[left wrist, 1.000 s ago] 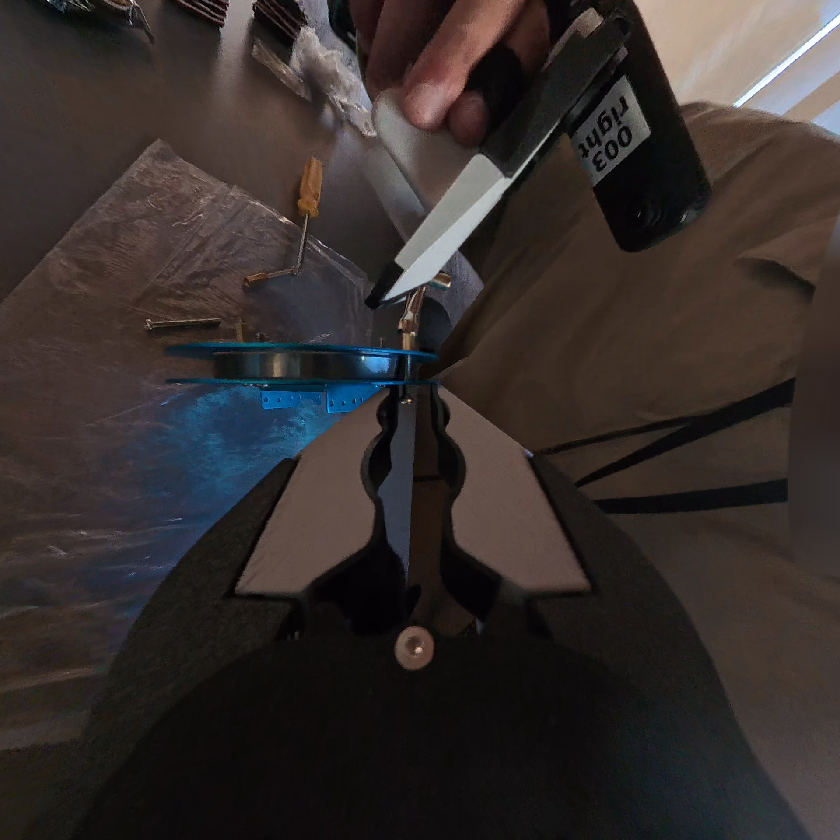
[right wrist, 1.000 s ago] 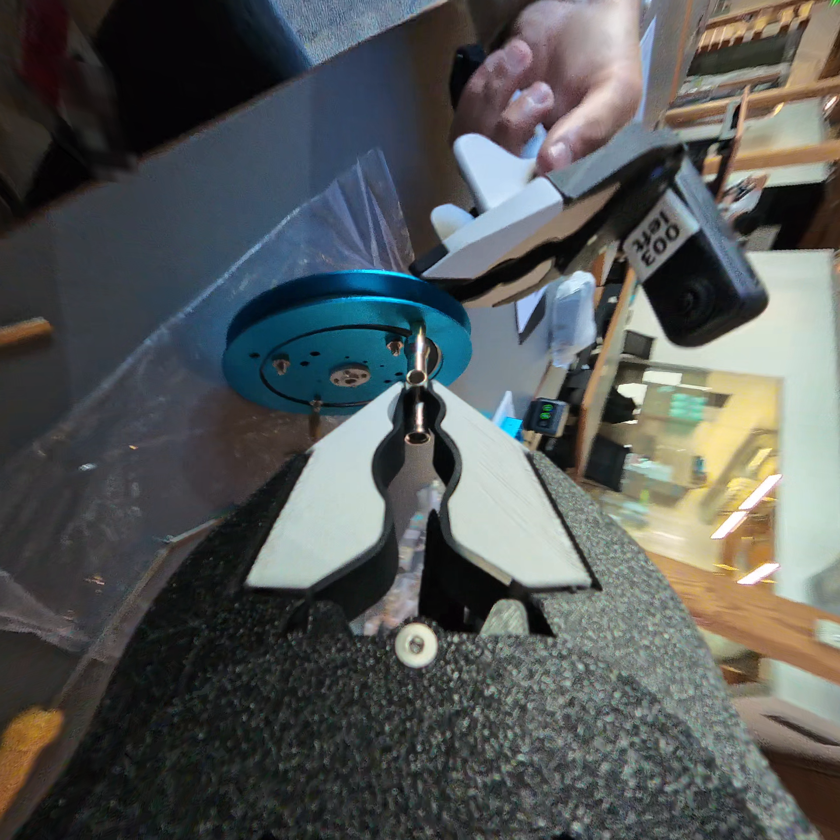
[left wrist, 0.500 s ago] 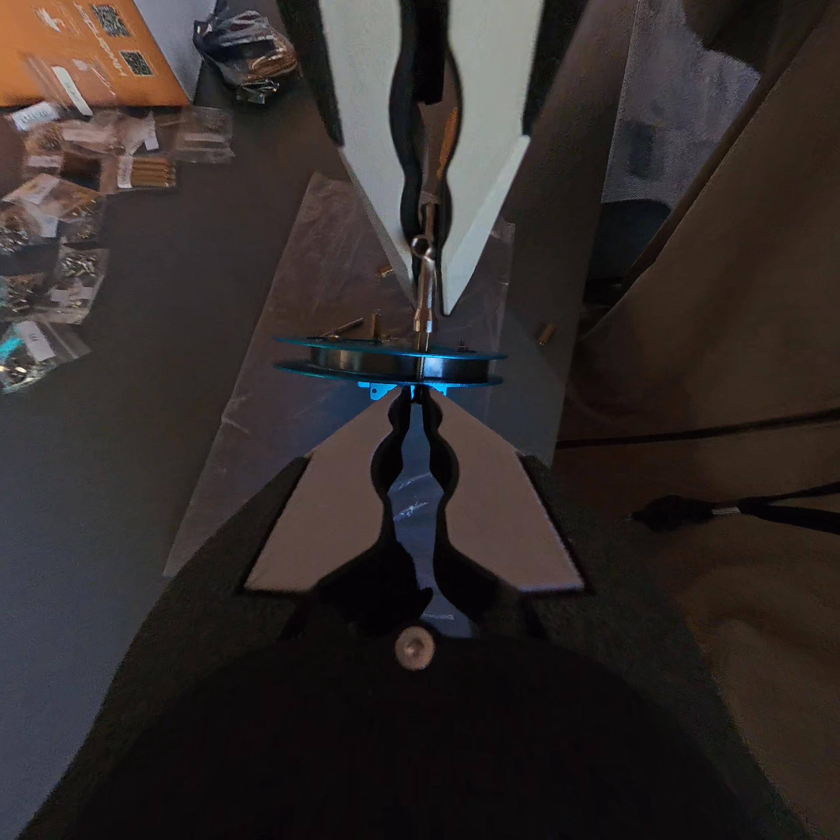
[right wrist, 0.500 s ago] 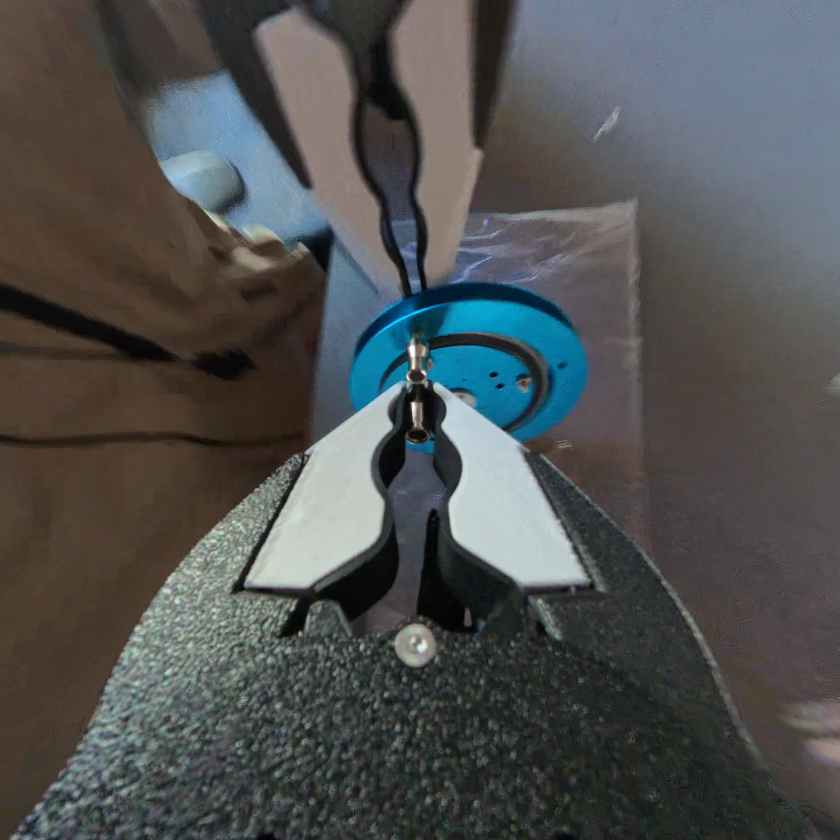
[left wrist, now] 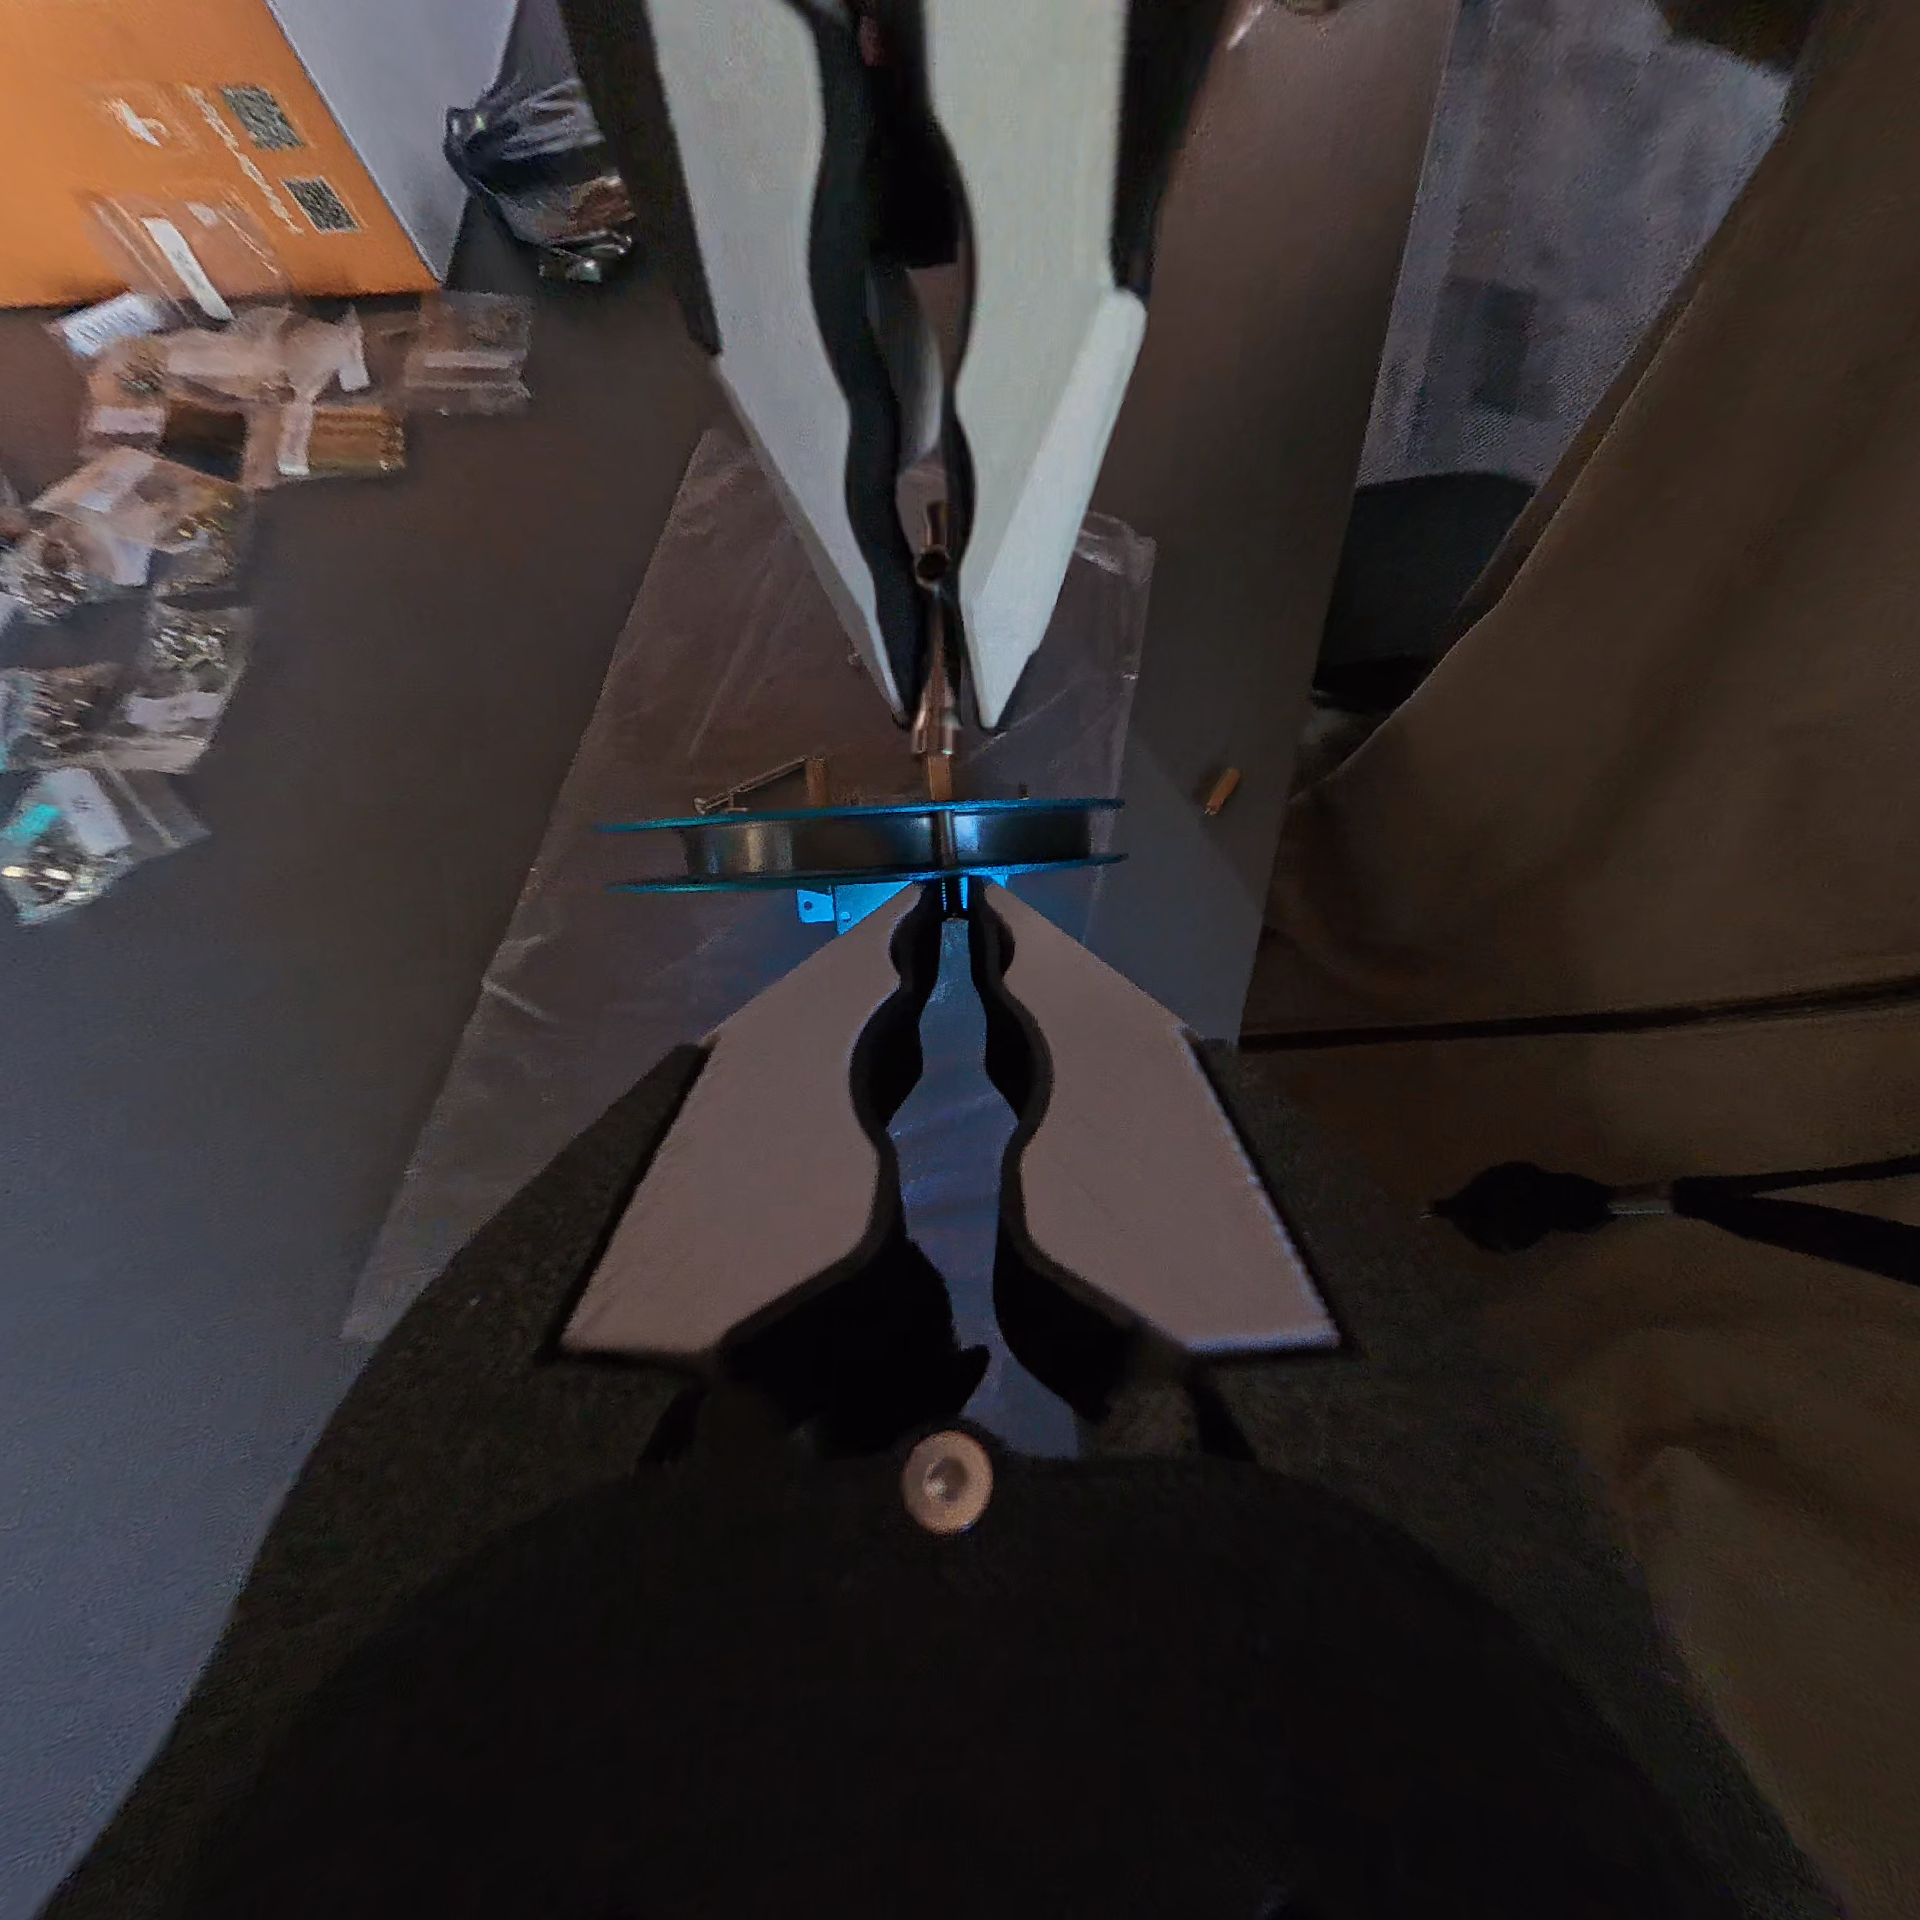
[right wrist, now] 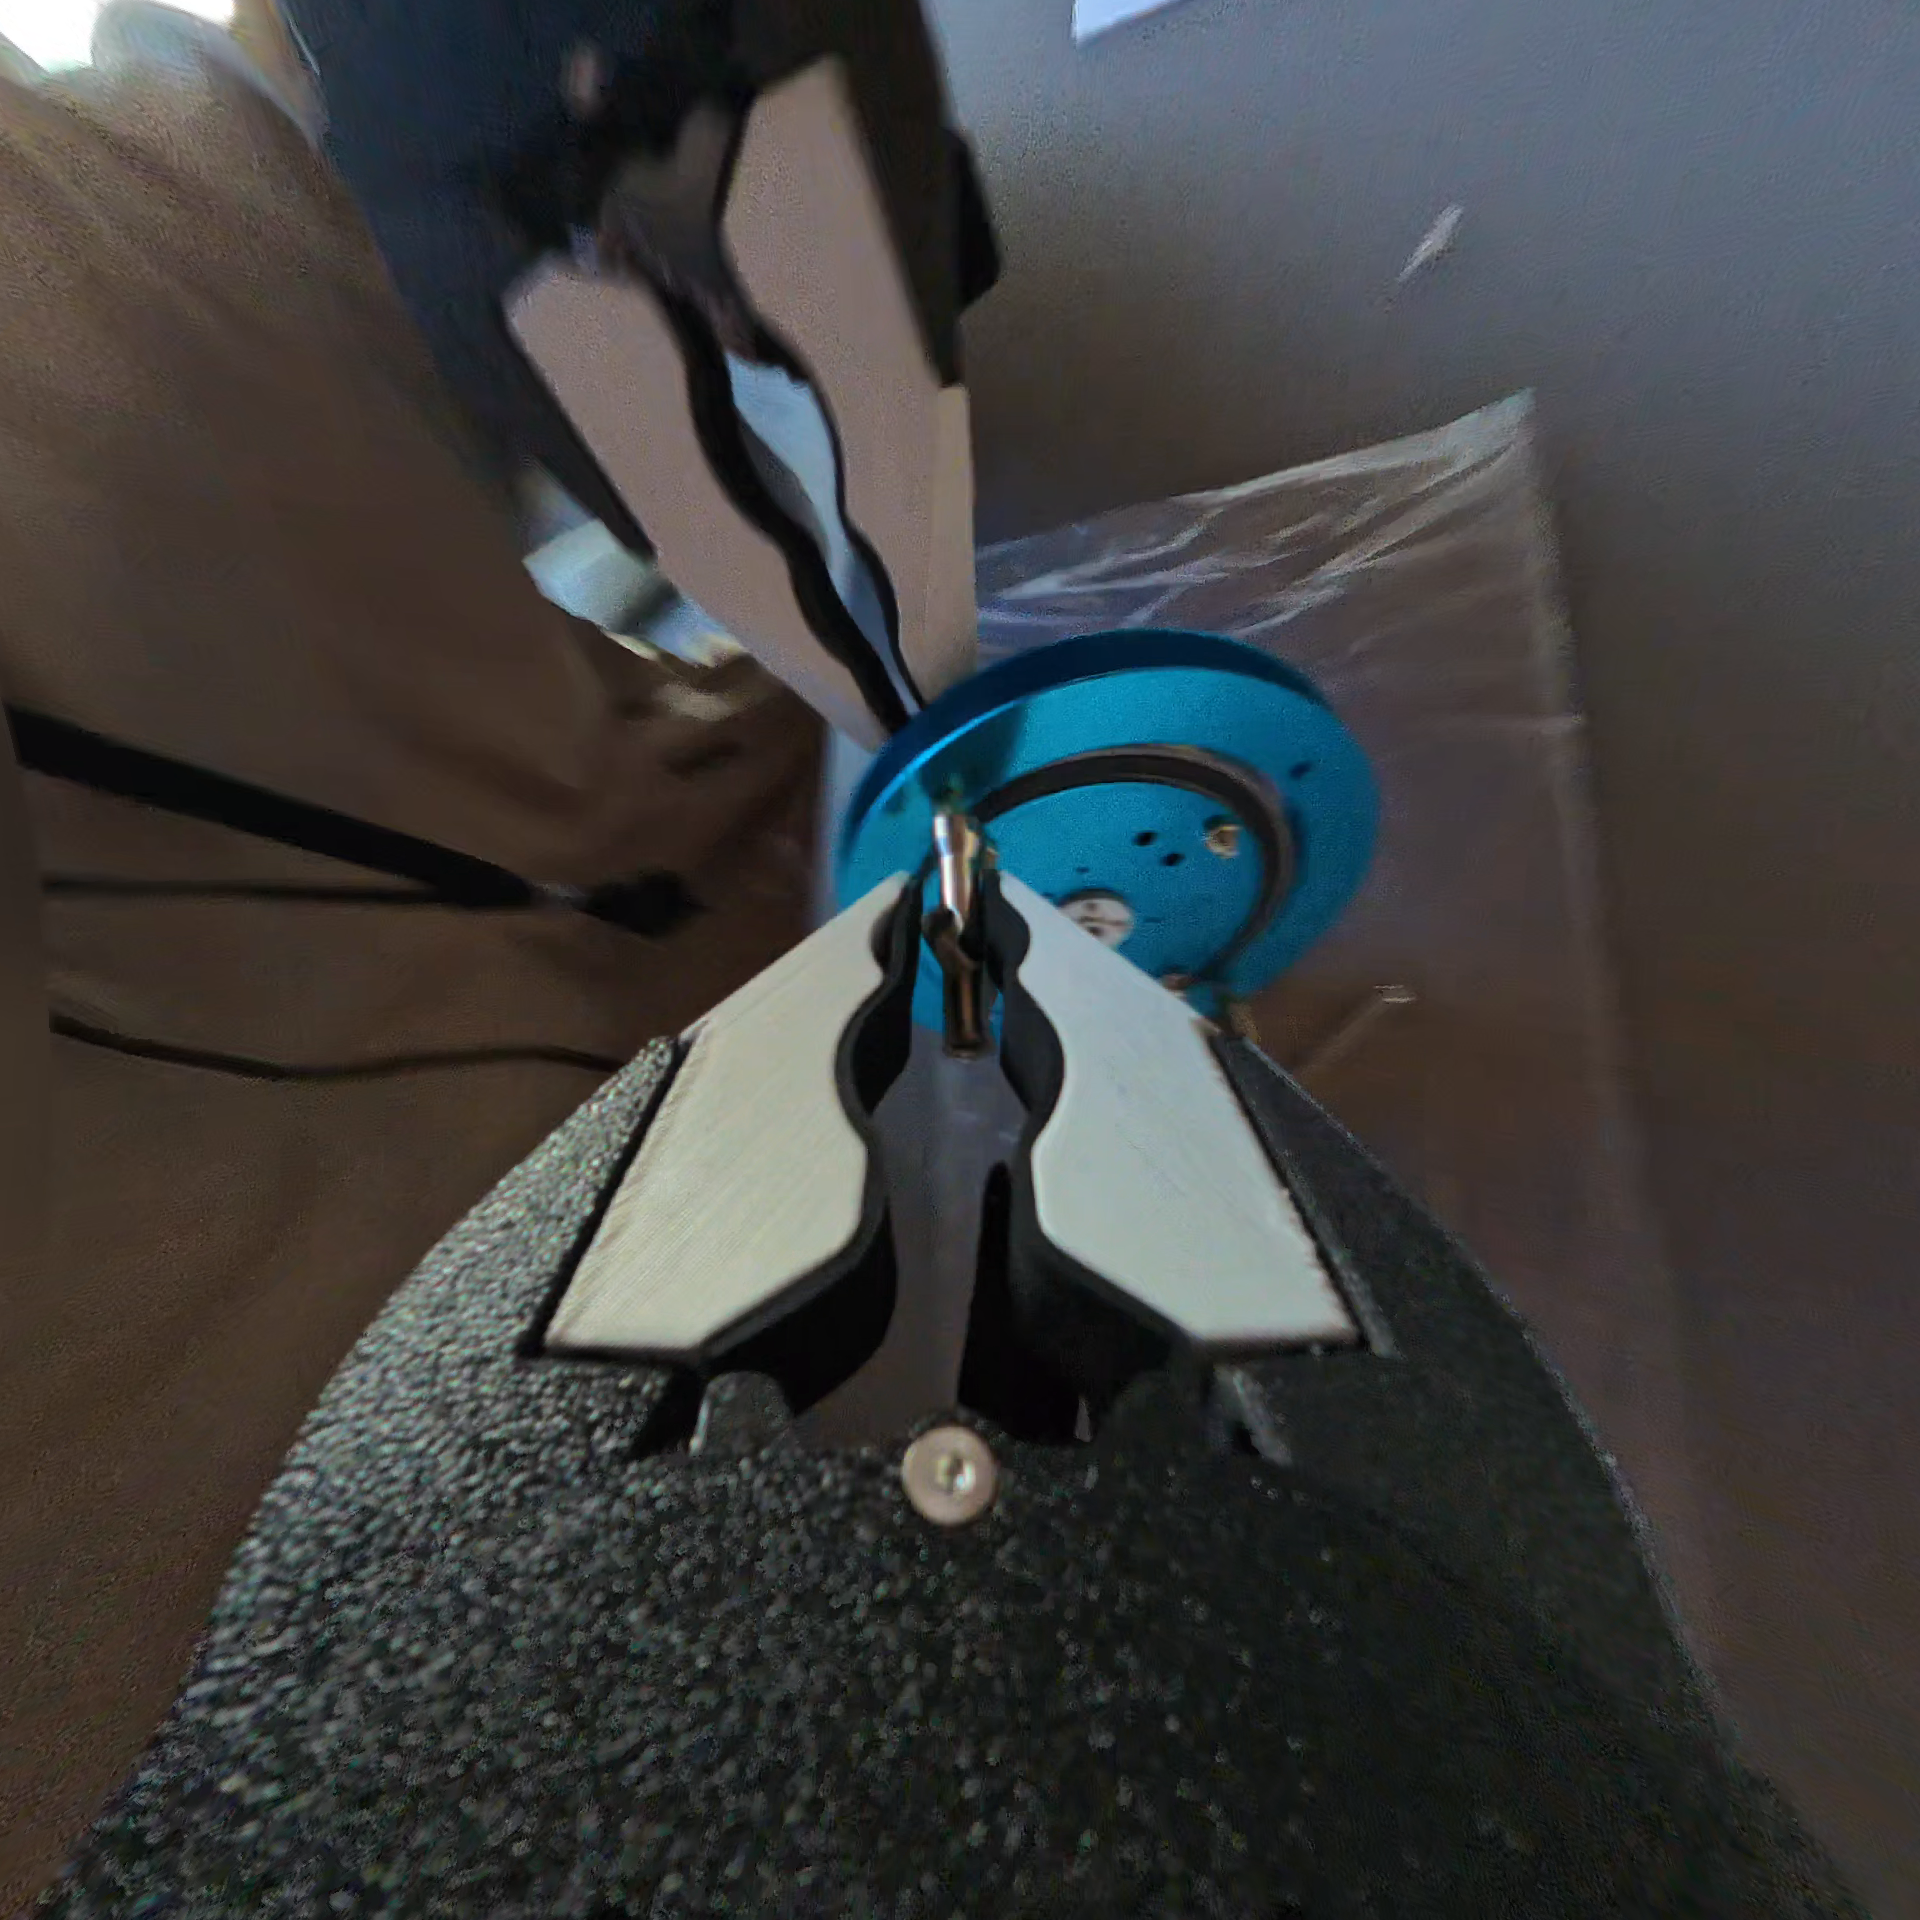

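A blue metal wheel with two flanges [left wrist: 862,840] shows edge-on in the left wrist view and face-on in the right wrist view [right wrist: 1164,821]. My left gripper [left wrist: 945,902] is shut just under its lower flange on a small dark threaded part [left wrist: 948,894]. It enters the right wrist view from above [right wrist: 914,717] at the wheel's rim. My right gripper [right wrist: 951,883] is shut on a small silver socket tool [right wrist: 961,971], whose tip meets the wheel's face near the rim. In the left wrist view it comes down from above [left wrist: 940,717] with the tool [left wrist: 935,582].
The wheel is over a clear plastic sheet [left wrist: 727,644] on a dark table. Loose screws [left wrist: 758,784] and a brass standoff [left wrist: 1221,790] lie on it. Hardware bags [left wrist: 135,582] and an orange box [left wrist: 156,156] sit at left. A person's tan clothing with black straps [right wrist: 260,810] is close by.
The right gripper swung from the side to straight opposite the left gripper, with the tool set on the wheel. In the last half second both views shifted only slightly.
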Motion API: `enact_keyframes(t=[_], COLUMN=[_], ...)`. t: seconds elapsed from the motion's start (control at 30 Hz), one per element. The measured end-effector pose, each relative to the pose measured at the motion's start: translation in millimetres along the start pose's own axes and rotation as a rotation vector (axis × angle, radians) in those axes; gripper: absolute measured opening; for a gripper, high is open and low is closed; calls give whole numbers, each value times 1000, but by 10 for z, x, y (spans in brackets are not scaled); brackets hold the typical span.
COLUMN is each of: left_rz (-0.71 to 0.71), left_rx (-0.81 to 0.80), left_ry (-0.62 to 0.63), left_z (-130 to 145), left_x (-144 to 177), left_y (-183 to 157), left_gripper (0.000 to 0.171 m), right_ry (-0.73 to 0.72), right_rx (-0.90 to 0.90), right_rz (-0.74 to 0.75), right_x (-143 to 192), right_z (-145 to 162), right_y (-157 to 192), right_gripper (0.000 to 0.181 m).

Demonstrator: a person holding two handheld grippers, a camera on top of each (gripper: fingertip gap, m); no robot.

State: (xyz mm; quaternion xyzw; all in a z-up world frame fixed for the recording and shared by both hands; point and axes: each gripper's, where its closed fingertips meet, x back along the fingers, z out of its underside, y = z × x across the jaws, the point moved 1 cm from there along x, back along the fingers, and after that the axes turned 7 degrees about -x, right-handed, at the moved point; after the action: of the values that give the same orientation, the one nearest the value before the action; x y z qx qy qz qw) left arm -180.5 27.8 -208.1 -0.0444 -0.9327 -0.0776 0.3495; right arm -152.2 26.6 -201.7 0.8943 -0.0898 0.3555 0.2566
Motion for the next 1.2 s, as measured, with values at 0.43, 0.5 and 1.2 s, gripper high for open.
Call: enact_keyframes(t=[0.43,0.5,1.2], left_rz=[250,300,250], left_rx=[194,253,136], left_ry=[31,18,45], left_z=[-38,-41,-80], left_x=[-14,-11,-88], left_y=[29,38,-83], left_gripper=[3,2,2], right_ry=[201,198,334], right_rx=[1390,1525,-86], right_rz=[906,1011,-9], right_x=[85,89,63], right_z=[-58,-65,181], right_y=[-74,-78,67], right_gripper=[6,5,6])
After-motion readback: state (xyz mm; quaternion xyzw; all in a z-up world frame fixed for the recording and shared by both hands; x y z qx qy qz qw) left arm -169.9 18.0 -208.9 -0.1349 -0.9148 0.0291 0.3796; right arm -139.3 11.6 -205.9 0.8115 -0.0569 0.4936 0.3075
